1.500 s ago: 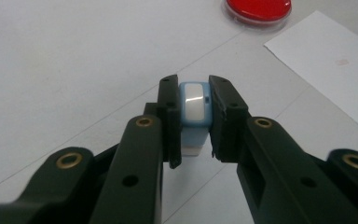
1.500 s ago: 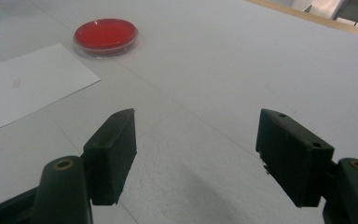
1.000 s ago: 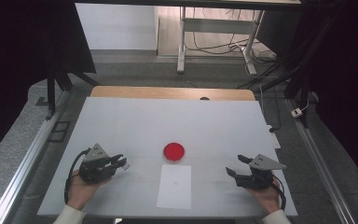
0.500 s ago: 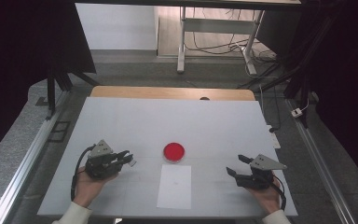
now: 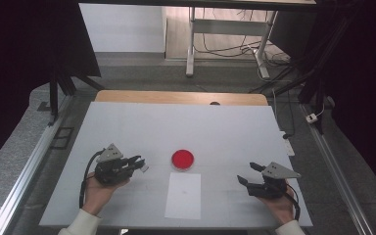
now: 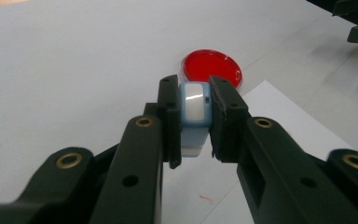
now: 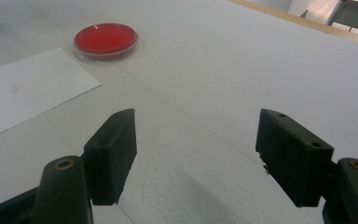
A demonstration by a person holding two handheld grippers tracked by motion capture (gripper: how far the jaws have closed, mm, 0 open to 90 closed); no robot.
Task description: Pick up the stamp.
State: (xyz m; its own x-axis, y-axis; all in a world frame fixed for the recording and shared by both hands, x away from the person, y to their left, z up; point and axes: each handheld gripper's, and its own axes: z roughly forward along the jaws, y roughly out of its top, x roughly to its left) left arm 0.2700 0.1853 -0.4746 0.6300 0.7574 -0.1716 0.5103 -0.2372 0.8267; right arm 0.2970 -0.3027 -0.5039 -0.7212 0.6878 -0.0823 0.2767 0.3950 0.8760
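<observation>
A round red dish (image 5: 182,159) with a clear rim lies near the middle of the white table; it is also visible in the left gripper view (image 6: 211,67) and the right gripper view (image 7: 106,40). Just in front of it lies a white sheet of paper (image 5: 183,196). My left gripper (image 5: 141,163) sits left of the dish, shut on a small light-blue and white block (image 6: 194,112) held between its jaws. My right gripper (image 5: 248,174) rests at the right front of the table, its jaws open (image 7: 196,154) with nothing between them.
The white tabletop (image 5: 176,127) has a wooden strip (image 5: 176,97) along its far edge. Metal rails run along both sides. A table frame and cables (image 5: 225,44) stand on the floor beyond. A small white plug (image 5: 313,118) lies off the right edge.
My left gripper has moved to the right, toward the red dish, with the block in it. The right gripper has stayed in place.
</observation>
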